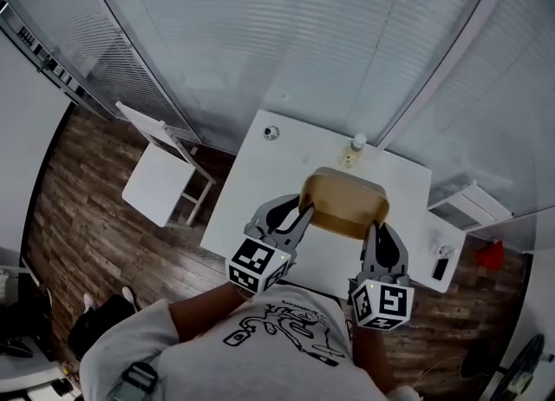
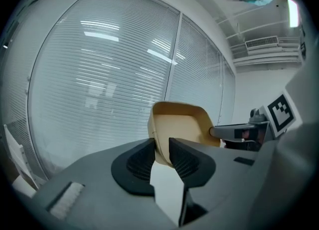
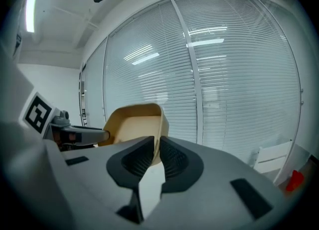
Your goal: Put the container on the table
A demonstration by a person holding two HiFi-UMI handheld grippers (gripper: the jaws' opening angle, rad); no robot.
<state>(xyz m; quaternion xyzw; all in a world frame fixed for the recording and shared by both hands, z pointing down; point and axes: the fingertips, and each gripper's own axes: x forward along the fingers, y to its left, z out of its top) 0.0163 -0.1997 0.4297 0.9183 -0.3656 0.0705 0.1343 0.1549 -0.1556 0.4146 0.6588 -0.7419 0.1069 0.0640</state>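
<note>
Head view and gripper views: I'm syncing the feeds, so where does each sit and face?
Head view: on the person's head, steeply down at the container and table; shirt, left gripper, right gripper show.
Left gripper view: on the left gripper, facing the blinds; its jaws grip the container's rim.
Right gripper view: on the right gripper, likewise.
Both share the container, opposite gripper.

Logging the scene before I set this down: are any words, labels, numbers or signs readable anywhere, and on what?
No text can be read in any view.
Shirt print: black graphic, possibly lettering, too distorted to read.
Bottle on the table: label too small to read.
Cubes on the left hand-held gripper and right hand-held gripper: square markers only, no words.
Container: plain, no label in view.
</note>
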